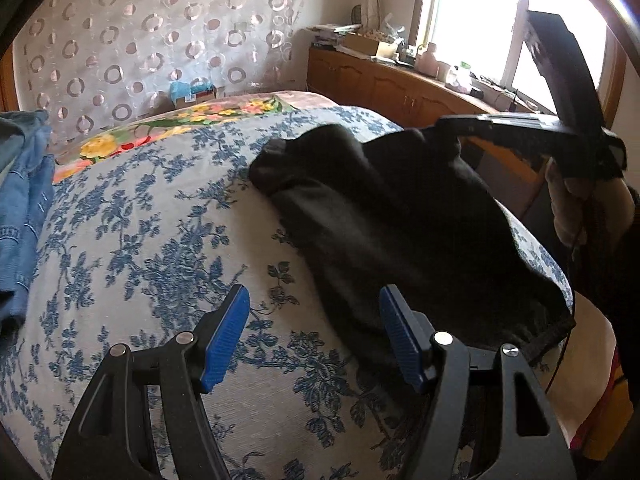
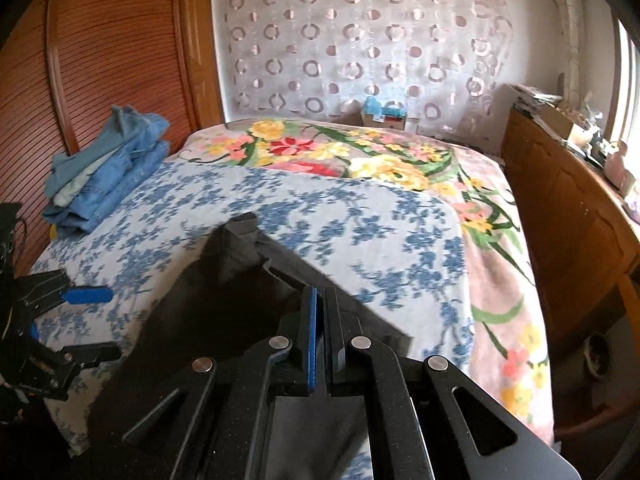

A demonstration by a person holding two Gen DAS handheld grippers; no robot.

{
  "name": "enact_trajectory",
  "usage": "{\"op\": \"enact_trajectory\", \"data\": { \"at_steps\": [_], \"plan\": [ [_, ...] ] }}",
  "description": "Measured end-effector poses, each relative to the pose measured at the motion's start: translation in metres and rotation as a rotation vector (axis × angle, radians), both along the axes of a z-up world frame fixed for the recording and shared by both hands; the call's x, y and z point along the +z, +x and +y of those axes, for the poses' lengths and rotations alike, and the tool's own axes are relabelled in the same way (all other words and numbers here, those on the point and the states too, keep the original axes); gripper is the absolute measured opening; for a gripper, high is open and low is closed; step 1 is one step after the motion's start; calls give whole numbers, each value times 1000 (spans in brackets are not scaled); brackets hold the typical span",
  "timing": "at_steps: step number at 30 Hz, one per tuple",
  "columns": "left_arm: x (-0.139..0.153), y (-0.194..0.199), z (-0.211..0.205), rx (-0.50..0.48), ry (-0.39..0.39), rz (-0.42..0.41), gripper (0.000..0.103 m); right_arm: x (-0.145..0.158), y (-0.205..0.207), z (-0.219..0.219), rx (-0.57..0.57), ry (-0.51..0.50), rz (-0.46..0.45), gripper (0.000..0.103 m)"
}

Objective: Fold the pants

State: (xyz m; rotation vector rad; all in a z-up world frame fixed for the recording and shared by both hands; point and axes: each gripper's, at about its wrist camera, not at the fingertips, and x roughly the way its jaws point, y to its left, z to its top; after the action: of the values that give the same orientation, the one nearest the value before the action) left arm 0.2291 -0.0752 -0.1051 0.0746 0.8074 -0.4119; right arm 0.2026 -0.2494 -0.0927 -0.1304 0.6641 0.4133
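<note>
The blue-flowered bedspread [image 2: 248, 216] is lying largely bare toward the folded jeans [image 2: 108, 172]. The right gripper [image 2: 320, 300] is pinching the black pants [image 1: 400, 216], which are lying near the bed's edge. The left gripper [image 1: 314, 308] is hovering with jaws apart, holding nothing.

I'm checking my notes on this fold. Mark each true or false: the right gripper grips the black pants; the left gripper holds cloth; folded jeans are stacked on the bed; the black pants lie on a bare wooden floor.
1. The right gripper is shut on the black pants: true.
2. The left gripper holds cloth: false, open and empty.
3. Folded jeans are stacked on the bed: true.
4. Pants on bare floor: false, on the bed.
</note>
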Motion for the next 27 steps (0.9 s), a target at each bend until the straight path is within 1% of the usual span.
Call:
{"op": "enact_trajectory", "data": {
  "at_steps": [7, 13, 19, 20, 23, 24, 25, 27],
  "plan": [
    [-7, 3, -3, 5, 9, 25, 68, -6, 23, -16, -57, -39, 6, 2],
    [-9, 4, -3, 14, 16, 38, 68, -11, 38, -20, -78, -55, 22, 2],
    [-13, 8, -3, 22, 27, 70, 68, -13, 38, -24, -87, -16, 34, 3],
    [-13, 8, -3, 22, 28, 69, 69, -13, 37, -25, -90, -12, 34, 6],
    [-14, 8, -5, 20, 38, 69, 70, -12, 26, -28, -84, 3, 33, 18],
    [-14, 8, -6, 17, 43, 68, 71, -11, 21, -28, -86, 3, 32, 25],
    [-14, 8, -7, 15, 48, 68, 72, -11, 16, -28, -90, 2, 30, 30],
    [-15, 8, -9, 11, 62, 66, 75, -11, 4, -31, -95, 15, 34, 32]
  ]
}}
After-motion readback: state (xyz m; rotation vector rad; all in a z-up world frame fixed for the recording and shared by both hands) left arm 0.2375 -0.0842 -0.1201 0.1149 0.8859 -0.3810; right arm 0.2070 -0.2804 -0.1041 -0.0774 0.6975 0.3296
